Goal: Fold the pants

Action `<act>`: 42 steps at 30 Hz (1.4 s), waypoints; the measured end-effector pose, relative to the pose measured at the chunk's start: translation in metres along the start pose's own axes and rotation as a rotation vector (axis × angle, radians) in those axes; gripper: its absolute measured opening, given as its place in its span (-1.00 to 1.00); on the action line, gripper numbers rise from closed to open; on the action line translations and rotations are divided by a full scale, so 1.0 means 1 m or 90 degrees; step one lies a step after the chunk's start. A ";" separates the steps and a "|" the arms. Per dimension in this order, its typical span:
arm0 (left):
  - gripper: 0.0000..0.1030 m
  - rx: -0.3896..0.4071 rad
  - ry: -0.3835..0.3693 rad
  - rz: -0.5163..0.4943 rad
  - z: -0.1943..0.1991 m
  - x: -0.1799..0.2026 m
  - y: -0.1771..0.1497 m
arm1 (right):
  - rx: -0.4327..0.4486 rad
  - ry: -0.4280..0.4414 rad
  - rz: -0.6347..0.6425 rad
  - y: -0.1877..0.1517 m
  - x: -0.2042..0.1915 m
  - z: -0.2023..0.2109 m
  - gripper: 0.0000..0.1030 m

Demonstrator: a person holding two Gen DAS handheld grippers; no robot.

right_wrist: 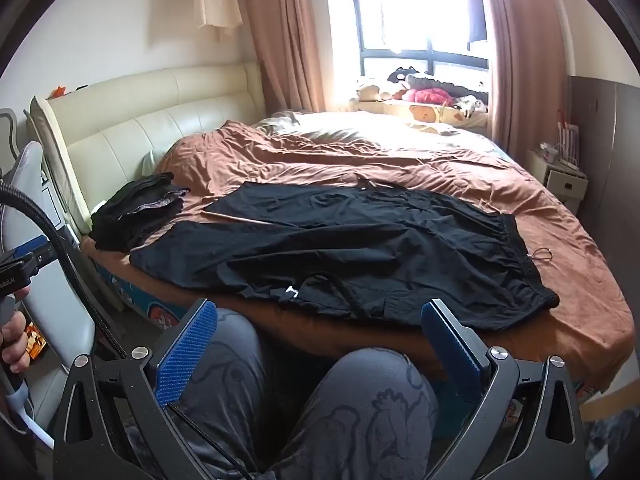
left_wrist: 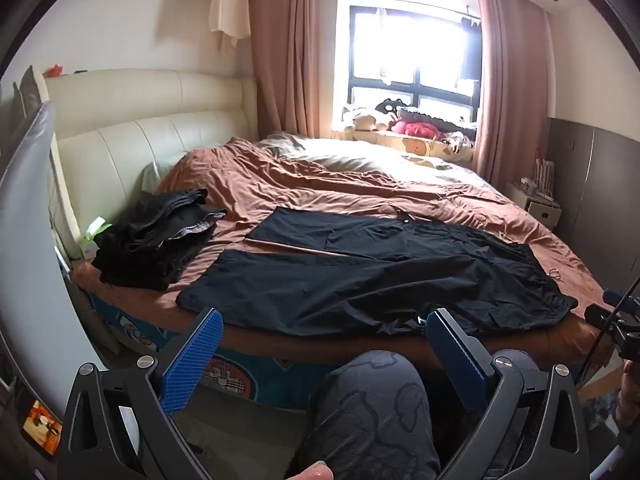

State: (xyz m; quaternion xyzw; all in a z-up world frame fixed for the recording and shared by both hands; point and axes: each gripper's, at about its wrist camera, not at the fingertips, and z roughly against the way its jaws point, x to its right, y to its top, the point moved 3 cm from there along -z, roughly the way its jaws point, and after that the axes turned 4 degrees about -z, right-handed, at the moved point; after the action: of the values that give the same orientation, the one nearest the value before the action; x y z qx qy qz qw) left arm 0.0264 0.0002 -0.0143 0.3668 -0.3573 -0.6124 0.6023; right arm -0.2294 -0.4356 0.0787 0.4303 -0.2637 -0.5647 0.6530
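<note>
A partial white marking, seeming to end in "botAI" and cut off by the frame edge, is showing on the dark body of the left gripper (right_wrist: 16,276) in the right wrist view, and nothing else is reading legibly.

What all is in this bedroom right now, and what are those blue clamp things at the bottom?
pants: one, black, spread flat on the near side of the bed
folded clothes: one pile, black, by the headboard, beside the pant legs
bedcover: one, brown, rumpled over the bed
headboard: one, cream, padded, at the left
curtains: pink, either side of the window
soft toys: several, mixed colours, on the window ledge
nightstand: one, pale, right of the bed
knees: two, grey patterned trousers, at the bed's edge
left gripper: blue pads, open, holding nothing
right gripper: blue pads, open, holding nothing
</note>
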 end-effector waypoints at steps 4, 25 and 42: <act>0.99 0.005 0.000 -0.010 0.000 0.000 0.000 | 0.003 0.001 0.001 0.000 0.000 0.000 1.00; 0.99 -0.004 -0.003 -0.002 -0.007 -0.004 -0.005 | 0.004 0.002 0.012 -0.002 -0.002 0.000 1.00; 0.99 -0.005 -0.005 0.003 -0.007 -0.006 -0.007 | 0.003 -0.001 0.011 -0.003 -0.003 -0.001 1.00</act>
State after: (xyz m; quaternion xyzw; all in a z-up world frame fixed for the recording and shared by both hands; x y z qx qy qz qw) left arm 0.0292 0.0064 -0.0241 0.3613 -0.3578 -0.6139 0.6038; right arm -0.2314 -0.4322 0.0760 0.4290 -0.2690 -0.5591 0.6566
